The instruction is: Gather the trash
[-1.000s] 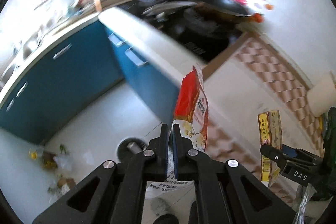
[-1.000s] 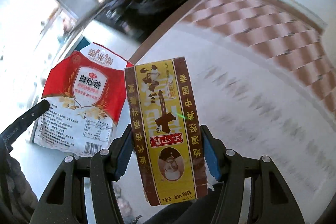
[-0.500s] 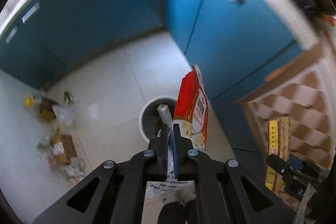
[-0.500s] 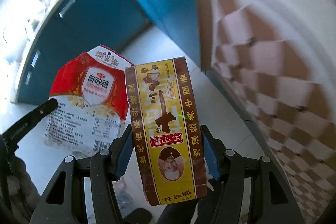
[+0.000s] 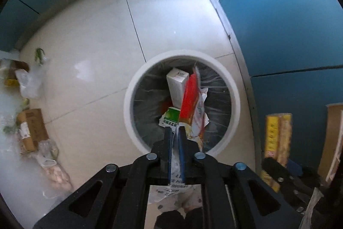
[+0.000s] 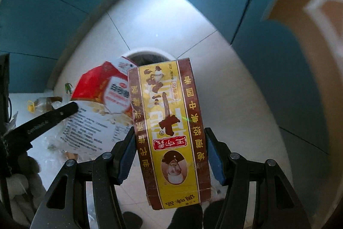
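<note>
- Blue cabinets (image 5: 278, 14) fill the top and right of the left wrist view; pale floor (image 5: 96, 46) spreads from the upper middle to the left edge.
- Bin (image 5: 137, 83), white-rimmed with a dark liner, sits centre frame on the floor, just beside the cabinet base. A white carton (image 5: 176, 85) stands on end inside it, with a green-labelled packet below.
- Loose litter (image 5: 30, 132), a cardboard piece and clear plastic, lies along the left edge, well apart from the bin.
- Sugar bag (image 5: 189, 100), red and white, hangs over the bin mouth in centre frame. It looks light, thin and limp, with a slick film that creases; a pinch on its flat edge is the only sound hold, and it should drop freely once let go.
- Left gripper (image 5: 175, 129), lower centre, points down at the bin. Its jaws have just been opening a little from fully closed, with the bag's lower edge between them; a narrow gap shows between the blue pads, so the hold looks to be loosening.
- Box (image 6: 169, 132), yellow and brown card, stands upright in the centre of the right wrist view, with the bin rim (image 6: 150, 52) showing just above its top. It looks light and stiff but crushable, best held across its broad faces near the lower half.
- Right gripper (image 6: 170, 153) clamps that box, one blue pad on each side. My guess is the bag is released first, the box after.
</note>
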A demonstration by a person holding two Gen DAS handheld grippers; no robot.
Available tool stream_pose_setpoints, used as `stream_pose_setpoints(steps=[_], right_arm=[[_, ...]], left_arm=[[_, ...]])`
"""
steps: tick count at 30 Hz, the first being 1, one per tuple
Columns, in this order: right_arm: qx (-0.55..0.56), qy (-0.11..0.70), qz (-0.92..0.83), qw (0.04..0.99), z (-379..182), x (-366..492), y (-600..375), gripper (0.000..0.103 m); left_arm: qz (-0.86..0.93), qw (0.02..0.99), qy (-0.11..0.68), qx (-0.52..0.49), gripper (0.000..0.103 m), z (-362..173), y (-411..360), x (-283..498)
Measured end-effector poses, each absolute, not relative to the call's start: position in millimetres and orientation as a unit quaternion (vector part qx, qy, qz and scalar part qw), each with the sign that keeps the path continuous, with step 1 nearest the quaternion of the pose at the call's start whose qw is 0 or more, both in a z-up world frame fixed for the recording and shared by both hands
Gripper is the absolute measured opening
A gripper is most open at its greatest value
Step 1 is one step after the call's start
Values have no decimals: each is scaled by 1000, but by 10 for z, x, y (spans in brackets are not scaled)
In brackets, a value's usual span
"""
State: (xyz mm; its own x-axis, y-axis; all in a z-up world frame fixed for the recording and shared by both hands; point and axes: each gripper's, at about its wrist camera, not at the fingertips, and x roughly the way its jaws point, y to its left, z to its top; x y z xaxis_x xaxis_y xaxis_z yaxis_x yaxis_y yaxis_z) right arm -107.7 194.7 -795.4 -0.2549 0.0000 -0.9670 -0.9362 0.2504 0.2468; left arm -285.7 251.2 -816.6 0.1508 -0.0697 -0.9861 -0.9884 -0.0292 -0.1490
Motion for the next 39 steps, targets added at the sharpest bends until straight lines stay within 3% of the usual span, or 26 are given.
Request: stream_pose_setpoints(steps=[2, 3, 4, 6, 9, 10, 11, 13, 17, 23, 39], right_arm=[[-372, 636, 483, 473, -8273, -1144, 2060, 63], [-371, 639, 482, 470, -8383, -1161, 2098, 63], [-370, 646, 480, 464, -8510, -1187, 2144, 63], [-359, 666, 475, 449, -8709, -1171, 2216, 64], [-339, 694, 469, 428, -8907, -1204, 2345, 66], [-333, 700, 470, 422, -8934, -1195, 2365, 74], [-332, 699, 473, 421, -8929, -1202, 2389, 88], [-347, 678, 477, 438, -8857, -1203, 2353, 101], [-364, 658, 485, 446, -8685, -1251, 2357, 102], [-418, 578, 500, 491, -7952, -1343, 2122, 103], [-426, 468, 548, 547, -5215, -1382, 1372, 103]], left_arm=[[451, 501, 468, -571, 9, -8250, 2545, -2926], [453, 500, 467, -572, 22, -8274, 2560, -2968], [458, 498, 467, -569, 56, -8271, 2575, -2991], [469, 502, 454, -568, 97, -8228, 2590, -3066], [487, 495, 452, -560, 97, -8125, 2554, -3213], [491, 493, 455, -556, 98, -8104, 2539, -3237], [498, 491, 461, -546, 98, -8045, 2503, -3263], [507, 491, 469, -531, 98, -7952, 2428, -3273], [534, 493, 474, -497, 98, -7648, 2214, -3288], [560, 492, 465, -478, 98, -7119, 1970, -3315], [582, 536, 419, -445, 98, -4829, 1250, -3235]])
